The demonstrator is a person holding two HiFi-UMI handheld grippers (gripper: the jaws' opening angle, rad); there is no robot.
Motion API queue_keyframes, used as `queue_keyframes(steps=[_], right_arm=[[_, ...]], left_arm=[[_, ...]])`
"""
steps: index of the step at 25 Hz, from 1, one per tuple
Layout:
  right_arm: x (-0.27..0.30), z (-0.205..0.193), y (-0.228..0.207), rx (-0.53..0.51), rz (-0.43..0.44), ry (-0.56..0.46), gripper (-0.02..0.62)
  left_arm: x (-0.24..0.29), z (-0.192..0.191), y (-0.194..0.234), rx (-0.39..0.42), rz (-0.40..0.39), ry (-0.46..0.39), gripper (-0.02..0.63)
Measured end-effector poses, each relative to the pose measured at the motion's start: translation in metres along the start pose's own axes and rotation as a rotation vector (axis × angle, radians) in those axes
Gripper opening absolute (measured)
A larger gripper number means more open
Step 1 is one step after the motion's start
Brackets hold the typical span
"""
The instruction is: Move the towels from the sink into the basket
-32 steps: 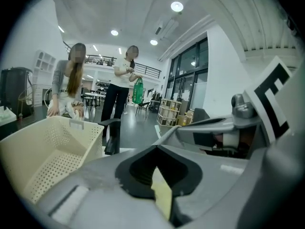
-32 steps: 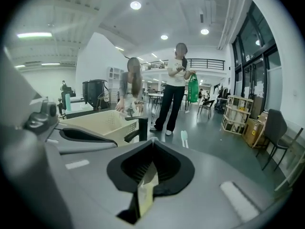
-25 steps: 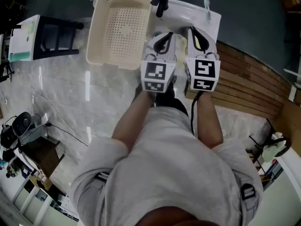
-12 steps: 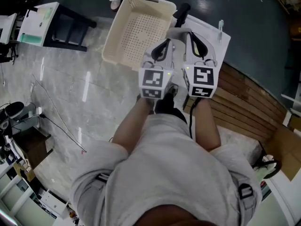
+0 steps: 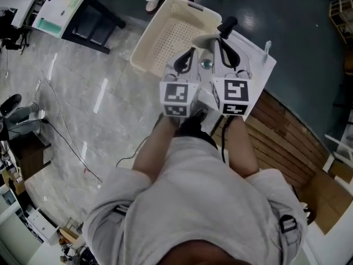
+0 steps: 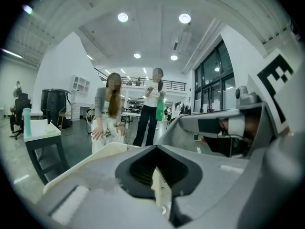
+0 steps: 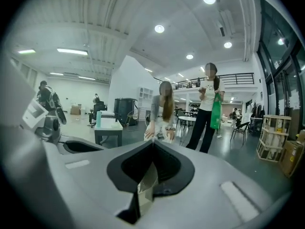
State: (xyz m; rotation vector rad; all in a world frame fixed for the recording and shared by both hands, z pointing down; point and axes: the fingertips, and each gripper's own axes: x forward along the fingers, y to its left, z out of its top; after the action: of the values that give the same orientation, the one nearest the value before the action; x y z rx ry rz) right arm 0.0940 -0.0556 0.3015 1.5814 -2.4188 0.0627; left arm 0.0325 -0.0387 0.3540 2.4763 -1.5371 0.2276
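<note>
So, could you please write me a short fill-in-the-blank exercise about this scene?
In the head view, the cream basket stands to the ___ of the white sink.
The sink's faucet is ___ in colour.
The left claw and the right claw both have their jaws ___.
Missing words: left, black, shut.

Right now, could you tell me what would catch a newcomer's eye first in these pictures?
Both grippers, left gripper and right gripper, are shut, side by side at the head view's middle. Just beyond them, a cream basket sits left of the white sink. Across the hall are a standing person and a bending person.
</note>
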Motion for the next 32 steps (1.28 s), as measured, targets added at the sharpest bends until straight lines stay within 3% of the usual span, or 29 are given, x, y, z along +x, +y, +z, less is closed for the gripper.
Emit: queue_keyframes(steps=[7,16,32], right_arm=[[0.028,0.019,0.032,-0.019,0.065,-0.025,0.009],[0.077,0.025,0.067,-0.029,0.099,-0.001,0.009],[0.133,-0.011,0.081,-0.010,0.094,0.101,0.009]], left_arm=[[-0.011,0.008,0.041,0.001,0.061,-0.018,0.016],[-0.002,0.006,0.091,-0.030,0.064,-0.004,0.016],[0.028,-0.020,0.134,-0.074,0.043,0.066,0.016]])
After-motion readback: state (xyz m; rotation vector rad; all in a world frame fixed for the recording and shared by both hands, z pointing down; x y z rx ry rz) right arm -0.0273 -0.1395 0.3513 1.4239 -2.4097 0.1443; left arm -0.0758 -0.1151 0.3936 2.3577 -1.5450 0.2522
